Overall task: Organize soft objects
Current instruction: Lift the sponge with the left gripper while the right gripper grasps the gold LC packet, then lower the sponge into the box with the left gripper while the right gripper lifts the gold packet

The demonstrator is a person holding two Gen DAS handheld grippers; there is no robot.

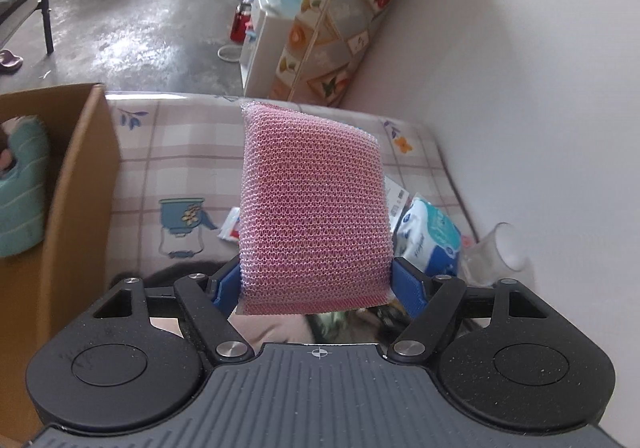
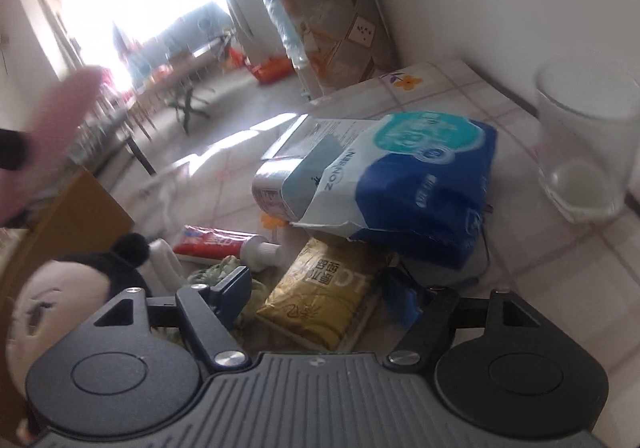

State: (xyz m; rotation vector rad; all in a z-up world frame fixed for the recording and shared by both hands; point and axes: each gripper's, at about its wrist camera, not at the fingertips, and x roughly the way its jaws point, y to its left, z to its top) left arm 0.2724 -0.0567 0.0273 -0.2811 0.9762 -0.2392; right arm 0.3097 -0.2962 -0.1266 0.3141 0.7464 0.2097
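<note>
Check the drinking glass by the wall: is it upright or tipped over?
Upright. The glass stands on its base on the tablecloth, mouth upward, beside the blue tissue pack. It looks empty or nearly so.

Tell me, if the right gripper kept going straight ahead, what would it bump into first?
Most likely the yellow packet, which lies right between and just ahead of the right gripper and its open fingers. The blue and white tissue pack sits farther on. Depth is hard to judge in this blurry view.
</note>
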